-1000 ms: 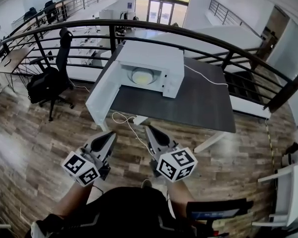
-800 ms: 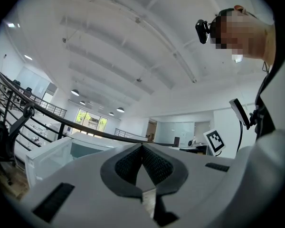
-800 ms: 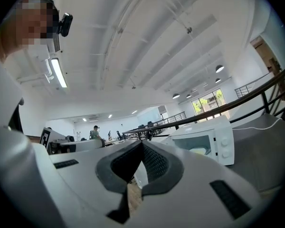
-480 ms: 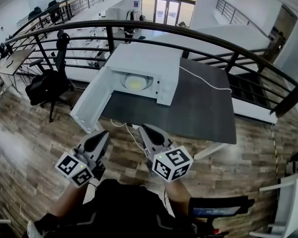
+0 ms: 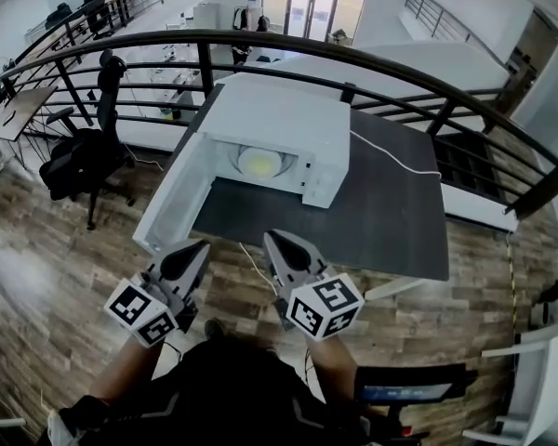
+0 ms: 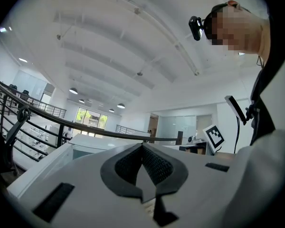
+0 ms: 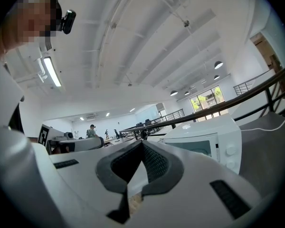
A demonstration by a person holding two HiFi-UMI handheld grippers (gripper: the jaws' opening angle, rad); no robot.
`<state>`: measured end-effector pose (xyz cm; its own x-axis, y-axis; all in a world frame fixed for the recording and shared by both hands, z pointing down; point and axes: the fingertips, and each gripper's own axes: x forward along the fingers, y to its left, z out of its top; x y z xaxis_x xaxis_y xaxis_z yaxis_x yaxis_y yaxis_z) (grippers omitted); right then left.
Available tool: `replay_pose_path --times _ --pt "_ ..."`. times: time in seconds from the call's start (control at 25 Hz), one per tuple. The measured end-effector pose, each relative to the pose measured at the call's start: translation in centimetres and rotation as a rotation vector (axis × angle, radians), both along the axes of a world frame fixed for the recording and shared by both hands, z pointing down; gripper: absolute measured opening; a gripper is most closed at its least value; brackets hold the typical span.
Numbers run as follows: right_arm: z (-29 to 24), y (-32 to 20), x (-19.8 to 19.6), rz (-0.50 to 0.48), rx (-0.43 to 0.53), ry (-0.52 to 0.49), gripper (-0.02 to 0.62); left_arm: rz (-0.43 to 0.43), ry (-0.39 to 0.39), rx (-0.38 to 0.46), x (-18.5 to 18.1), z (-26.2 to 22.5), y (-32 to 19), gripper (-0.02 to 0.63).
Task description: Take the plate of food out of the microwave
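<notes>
A white microwave (image 5: pixel 279 124) stands on a dark grey table (image 5: pixel 372 212), its door (image 5: pixel 172 203) swung wide to the left. Inside sits a plate of yellowish food (image 5: pixel 259 163). Both grippers are held low in front of the table, well short of the microwave. My left gripper (image 5: pixel 200 247) is shut with nothing in it, its jaws meeting tip to tip in the left gripper view (image 6: pixel 142 145). My right gripper (image 5: pixel 272 238) is likewise shut and empty (image 7: pixel 142 142). The microwave (image 7: pixel 204 139) shows ahead to the right in the right gripper view.
A curved dark railing (image 5: pixel 381 77) runs behind the table. A black office chair (image 5: pixel 84 156) stands at the left on the wood floor. A white cable (image 5: pixel 395 156) lies across the table from the microwave. A white cabinet (image 5: pixel 530 379) is at the lower right.
The view has drawn closer to the table and microwave. Both grippers stay shut, held low in front of me.
</notes>
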<state>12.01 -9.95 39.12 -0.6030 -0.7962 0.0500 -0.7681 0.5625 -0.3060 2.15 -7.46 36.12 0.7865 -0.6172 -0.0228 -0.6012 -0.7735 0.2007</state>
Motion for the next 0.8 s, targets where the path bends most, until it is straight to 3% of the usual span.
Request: replay_pose_path --times 0.8 --pt "1.1 -8.1 -6.4 0.122 -0.045 -0.005 -0.011 0.131 0.063 0.004 -6.8 -0.5 -8.9 0.005"
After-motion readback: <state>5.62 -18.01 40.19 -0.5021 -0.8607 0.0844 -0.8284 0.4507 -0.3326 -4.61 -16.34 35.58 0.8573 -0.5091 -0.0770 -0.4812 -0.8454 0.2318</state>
